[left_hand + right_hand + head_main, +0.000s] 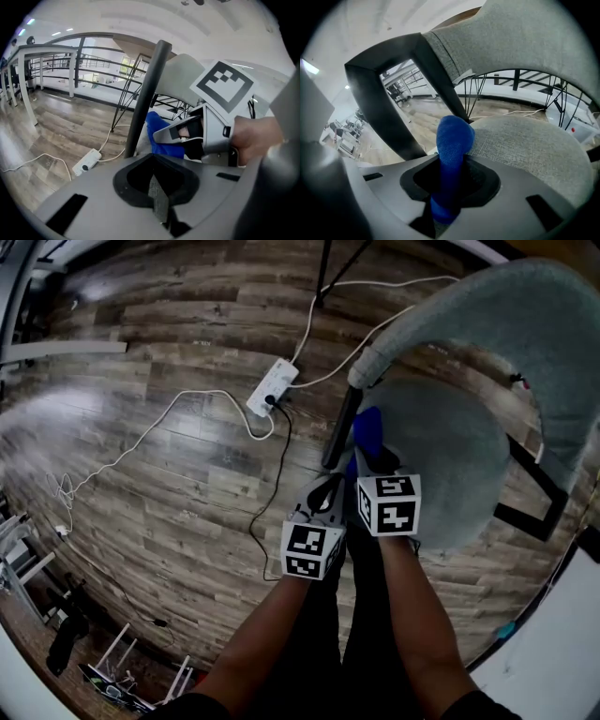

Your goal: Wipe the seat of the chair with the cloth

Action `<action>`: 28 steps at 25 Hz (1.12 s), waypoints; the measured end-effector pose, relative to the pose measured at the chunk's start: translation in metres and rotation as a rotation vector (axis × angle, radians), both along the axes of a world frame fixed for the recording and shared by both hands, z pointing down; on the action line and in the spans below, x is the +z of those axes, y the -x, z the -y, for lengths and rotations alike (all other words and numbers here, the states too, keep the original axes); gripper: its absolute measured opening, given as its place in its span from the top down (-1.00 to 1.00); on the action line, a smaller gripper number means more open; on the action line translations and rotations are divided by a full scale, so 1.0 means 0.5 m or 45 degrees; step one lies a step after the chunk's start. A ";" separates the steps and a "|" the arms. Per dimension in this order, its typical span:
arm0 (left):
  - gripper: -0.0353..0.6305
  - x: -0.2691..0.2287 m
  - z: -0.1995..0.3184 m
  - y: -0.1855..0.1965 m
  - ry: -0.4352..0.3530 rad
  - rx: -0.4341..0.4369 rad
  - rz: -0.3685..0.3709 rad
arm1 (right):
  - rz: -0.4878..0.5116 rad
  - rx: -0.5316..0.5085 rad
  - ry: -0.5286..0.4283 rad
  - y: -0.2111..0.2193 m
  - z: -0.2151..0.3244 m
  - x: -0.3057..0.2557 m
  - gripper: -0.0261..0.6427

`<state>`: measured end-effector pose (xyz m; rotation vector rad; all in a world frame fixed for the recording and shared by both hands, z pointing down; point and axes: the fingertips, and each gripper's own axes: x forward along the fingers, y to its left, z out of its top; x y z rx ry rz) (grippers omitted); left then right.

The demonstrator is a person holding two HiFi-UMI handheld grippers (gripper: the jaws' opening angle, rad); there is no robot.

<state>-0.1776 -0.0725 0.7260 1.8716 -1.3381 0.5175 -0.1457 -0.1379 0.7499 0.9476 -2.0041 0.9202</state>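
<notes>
Right gripper [449, 194] — fingers clamped on blue cloth [453, 136] by the seat [529, 145]; left gripper [157, 199] — fingers together.

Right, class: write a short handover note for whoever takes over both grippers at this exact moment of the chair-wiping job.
Right gripper: shut on the blue cloth, which sticks out ahead of the jaws.
Left gripper: shut, empty, close beside the right one.
Things: the cloth is at the edge of the grey seat, next to the black post. Whether it presses on the fabric is unclear.
Done: the cloth is gripped and at the seat.
Left: wipe across the seat. Nothing shows how much is already wiped.
</notes>
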 end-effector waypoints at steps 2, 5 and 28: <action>0.88 0.000 -0.004 0.002 -0.004 0.002 0.001 | 0.002 0.024 -0.001 -0.006 -0.001 0.004 0.60; 0.88 0.004 -0.009 -0.008 0.007 0.019 -0.011 | 0.002 0.050 0.007 -0.022 0.000 0.008 0.60; 0.88 0.004 0.031 -0.130 -0.002 0.239 -0.028 | -0.005 0.277 0.014 -0.156 -0.002 0.016 0.60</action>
